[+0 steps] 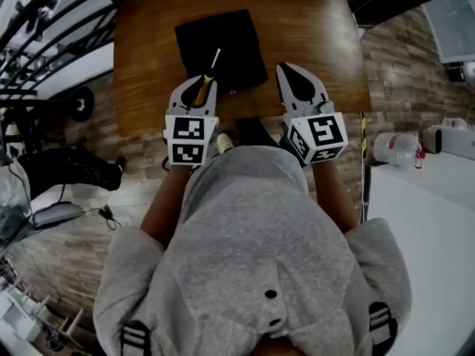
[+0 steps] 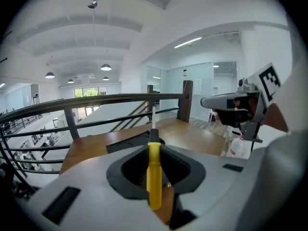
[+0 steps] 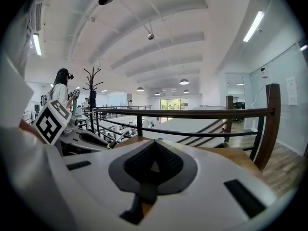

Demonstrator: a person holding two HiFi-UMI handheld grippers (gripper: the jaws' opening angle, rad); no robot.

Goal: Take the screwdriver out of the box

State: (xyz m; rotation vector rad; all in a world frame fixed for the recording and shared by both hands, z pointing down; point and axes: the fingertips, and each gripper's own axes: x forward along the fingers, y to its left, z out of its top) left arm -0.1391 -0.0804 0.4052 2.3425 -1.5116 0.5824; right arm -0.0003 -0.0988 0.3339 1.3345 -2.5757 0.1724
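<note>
Clamped in left hand-held gripper [image 2: 154, 147]: screwdriver [image 2: 154, 177], tip over box [image 1: 230, 47].

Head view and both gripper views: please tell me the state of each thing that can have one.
Screwdriver: out of the box, gripped by its yellow handle, shaft pointing away from the person.
Left hand-held gripper: shut on the screwdriver.
Right hand-held gripper: shut, nothing between its jaws.
Box: lying flat on the table, untouched; open or closed cannot be told.

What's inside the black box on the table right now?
Nothing distinguishable: the black box looks uniformly dark. The screwdriver is clamped in the left gripper, its shaft covering a strip of the box.
</note>
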